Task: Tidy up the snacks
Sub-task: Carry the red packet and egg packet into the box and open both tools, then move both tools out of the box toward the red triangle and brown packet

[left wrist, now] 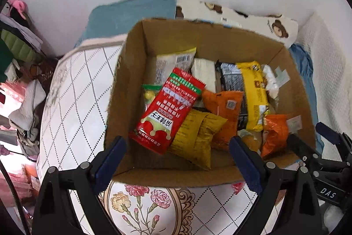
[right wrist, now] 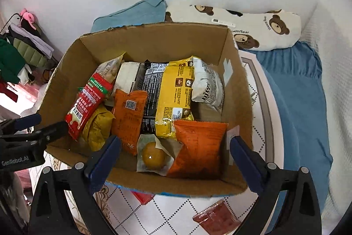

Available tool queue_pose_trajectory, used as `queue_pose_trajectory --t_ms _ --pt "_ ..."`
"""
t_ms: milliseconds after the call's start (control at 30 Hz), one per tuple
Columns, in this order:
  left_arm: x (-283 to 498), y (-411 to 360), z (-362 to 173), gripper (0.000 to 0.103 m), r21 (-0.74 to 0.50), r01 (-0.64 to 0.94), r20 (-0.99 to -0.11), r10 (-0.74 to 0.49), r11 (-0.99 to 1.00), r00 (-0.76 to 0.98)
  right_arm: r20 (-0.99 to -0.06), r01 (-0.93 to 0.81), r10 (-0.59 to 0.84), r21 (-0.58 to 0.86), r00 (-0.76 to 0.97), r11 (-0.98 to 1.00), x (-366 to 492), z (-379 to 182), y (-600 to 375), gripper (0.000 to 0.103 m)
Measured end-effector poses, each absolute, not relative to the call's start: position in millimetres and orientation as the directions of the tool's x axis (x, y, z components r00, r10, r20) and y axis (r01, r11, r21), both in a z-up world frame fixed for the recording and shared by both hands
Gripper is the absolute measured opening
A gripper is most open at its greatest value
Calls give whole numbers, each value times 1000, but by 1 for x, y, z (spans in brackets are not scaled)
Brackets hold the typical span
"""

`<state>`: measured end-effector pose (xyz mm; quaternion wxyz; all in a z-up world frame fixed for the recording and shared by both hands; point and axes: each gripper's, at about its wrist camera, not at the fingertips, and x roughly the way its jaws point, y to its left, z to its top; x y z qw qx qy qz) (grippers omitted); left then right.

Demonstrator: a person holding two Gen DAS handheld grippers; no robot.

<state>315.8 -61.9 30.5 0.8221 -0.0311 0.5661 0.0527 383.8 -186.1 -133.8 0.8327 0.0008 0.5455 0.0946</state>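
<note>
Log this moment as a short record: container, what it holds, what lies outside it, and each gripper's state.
container: open cardboard box on a quilted mattress
top of pile: red snack packet, tilted against the box's left side
other contents: orange packets, yellow-and-black packet, round yellow pastry in clear wrap
outside box: dark red packet on the mattress, near side
left gripper: open, empty
right gripper: open, empty
</note>
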Motion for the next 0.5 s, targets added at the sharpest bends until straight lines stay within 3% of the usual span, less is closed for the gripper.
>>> queue_pose_trajectory --t_ms 500 --pt "250 -80 87 96 -1 -123 -850 64 992 523 -825 -138 158 98 543 986 312 -73 -206 101"
